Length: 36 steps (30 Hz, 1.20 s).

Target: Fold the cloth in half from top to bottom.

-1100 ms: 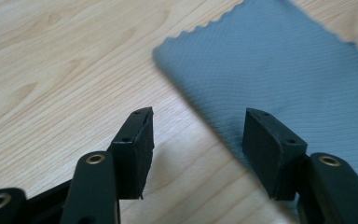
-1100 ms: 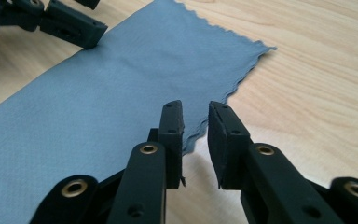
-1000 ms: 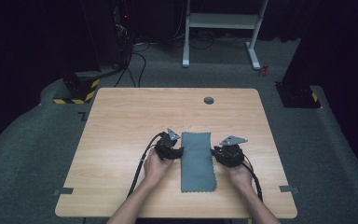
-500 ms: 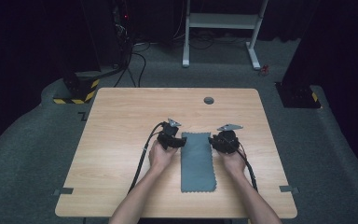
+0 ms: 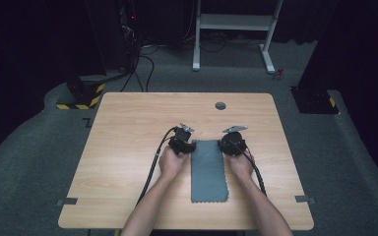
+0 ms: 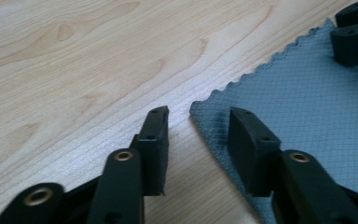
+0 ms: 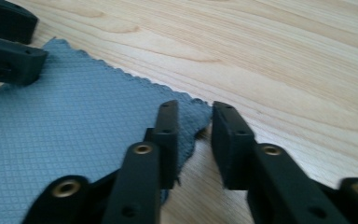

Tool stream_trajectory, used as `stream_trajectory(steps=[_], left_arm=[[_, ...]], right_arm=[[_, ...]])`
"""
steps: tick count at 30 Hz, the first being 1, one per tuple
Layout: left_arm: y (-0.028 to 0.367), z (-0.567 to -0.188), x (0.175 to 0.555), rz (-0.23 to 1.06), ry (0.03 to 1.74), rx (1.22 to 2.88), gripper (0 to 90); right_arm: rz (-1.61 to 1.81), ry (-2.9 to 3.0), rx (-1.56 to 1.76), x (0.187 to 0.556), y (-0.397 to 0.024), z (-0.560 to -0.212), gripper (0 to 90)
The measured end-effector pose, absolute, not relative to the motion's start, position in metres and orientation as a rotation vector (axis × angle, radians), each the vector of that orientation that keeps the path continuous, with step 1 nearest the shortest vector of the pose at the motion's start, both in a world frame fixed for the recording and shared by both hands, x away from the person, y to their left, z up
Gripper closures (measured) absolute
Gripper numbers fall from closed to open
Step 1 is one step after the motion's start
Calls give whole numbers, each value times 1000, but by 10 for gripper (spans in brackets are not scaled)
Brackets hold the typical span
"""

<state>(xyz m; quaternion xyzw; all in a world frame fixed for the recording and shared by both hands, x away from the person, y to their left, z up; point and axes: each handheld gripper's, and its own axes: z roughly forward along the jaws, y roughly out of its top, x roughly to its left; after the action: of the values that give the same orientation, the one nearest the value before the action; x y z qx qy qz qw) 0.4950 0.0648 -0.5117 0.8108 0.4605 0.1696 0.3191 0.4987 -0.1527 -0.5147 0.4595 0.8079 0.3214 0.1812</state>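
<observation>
Set astride the grey cloth's (image 5: 208,169) two far corners, near the bench's (image 5: 128,128) middle: left gripper (image 6: 198,128) just closing, right gripper (image 7: 195,135) apart, neither pinching yet, readying a lift.

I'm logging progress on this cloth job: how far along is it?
Done: the grey cloth lies flat on the table, and both grippers sit at its far corners. In hand: the left gripper and right gripper each straddle a corner, jaws just closing, neither clamped yet. Left: gripping both corners and, probably, lifting or folding the cloth.
</observation>
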Motion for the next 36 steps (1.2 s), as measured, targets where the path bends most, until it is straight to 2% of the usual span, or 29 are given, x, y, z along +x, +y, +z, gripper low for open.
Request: stream_trajectory(steps=[6,12,36], left_arm=[[63,-511,499,404,1216,2120,737],[64,-511,502,347,1196,2124,879],[83,-510,517,397,1188,2152,896]], right_arm=[[884,2341,1289,503,-148,-511,864],[890,2362,1291,506,-149,-510,884],[875,2373,1240,515,-126,-510,891]])
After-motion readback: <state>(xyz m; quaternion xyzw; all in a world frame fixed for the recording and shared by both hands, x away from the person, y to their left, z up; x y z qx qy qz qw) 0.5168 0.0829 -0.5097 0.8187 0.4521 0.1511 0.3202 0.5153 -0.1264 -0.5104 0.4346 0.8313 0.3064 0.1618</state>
